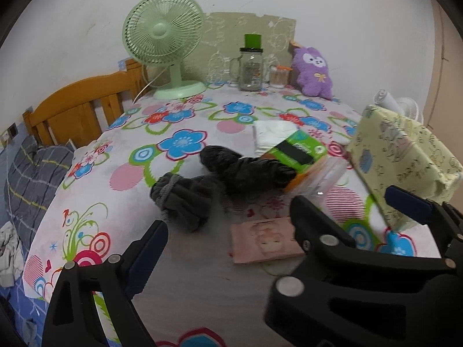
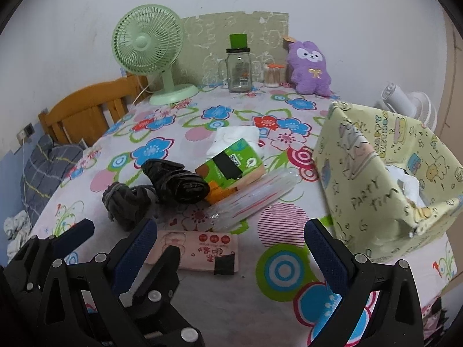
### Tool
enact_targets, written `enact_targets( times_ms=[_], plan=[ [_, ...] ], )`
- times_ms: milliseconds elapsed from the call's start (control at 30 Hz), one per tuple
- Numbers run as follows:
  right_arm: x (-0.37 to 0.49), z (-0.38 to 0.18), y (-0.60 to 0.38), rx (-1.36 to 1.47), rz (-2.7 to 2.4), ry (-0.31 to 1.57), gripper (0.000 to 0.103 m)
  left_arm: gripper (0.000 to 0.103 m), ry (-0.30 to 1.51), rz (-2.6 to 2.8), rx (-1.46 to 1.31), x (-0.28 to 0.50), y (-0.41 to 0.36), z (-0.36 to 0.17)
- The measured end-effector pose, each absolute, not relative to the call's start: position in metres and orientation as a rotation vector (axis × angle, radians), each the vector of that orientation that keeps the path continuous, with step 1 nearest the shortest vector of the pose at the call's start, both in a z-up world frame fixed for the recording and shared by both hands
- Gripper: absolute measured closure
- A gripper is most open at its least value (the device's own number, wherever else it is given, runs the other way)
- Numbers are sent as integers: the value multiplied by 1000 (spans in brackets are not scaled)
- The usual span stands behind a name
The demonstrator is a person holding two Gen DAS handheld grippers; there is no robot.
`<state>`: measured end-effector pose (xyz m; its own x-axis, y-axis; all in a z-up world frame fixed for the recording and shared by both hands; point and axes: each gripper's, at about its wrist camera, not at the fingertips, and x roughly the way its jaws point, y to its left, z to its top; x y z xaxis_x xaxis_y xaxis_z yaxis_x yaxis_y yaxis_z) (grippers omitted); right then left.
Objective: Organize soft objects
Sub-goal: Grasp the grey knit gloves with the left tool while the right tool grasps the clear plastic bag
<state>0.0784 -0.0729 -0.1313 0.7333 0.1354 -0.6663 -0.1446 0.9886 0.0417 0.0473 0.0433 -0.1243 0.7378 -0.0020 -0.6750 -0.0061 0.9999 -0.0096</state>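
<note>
Hands themselves stay out of view; both tools tip downward over the flowered surface (image 1: 185, 115), side by side and so close that a finger of each shows in the other's view. At 6 o'clock in the left wrist view, the left hand-held gripper (image 1: 254, 231) is spread wide with nothing pinched. The right hand-held gripper (image 2: 230, 247), at 6 o'clock in its own view, is likewise spread and empty, its blue pads (image 2: 136, 245) well apart. Counting from 9 o'clock toward 3 o'clock in the left view: one wooden headboard (image 1: 78, 107), one green fan (image 1: 163, 31) at 11 o'clock, one grey knotted cloth bundle (image 1: 179, 202) near the centre, one black crumpled bundle (image 1: 246, 170) touching it, one pink tissue packet (image 1: 266, 243) lying flat at 6 o'clock, one green tissue pack (image 1: 298, 150) with white sheets behind it, one glass jar (image 1: 251, 69) at 12 o'clock, one small swab pot (image 1: 278, 77), one purple plush toy (image 1: 314, 72) at 1 o'clock, and one yellow patterned box (image 1: 405, 159) at 3 o'clock. Clear plastic sleeves (image 2: 251, 199) lie beside the green pack; their number cannot be told.
</note>
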Motion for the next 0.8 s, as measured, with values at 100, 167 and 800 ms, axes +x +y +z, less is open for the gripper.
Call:
enact_targets(
  times_ms=[100, 167, 800],
  plan=[
    [84, -134, -68, -16, 155, 740, 0, 10, 747, 17, -18, 53, 50, -127],
    [88, -136, -66, -9, 152, 748, 0, 11, 745, 24, -19, 57, 54, -129],
    [123, -150, -62, 20, 65, 791, 0, 11, 778, 103, -11, 94, 79, -142]
  ],
)
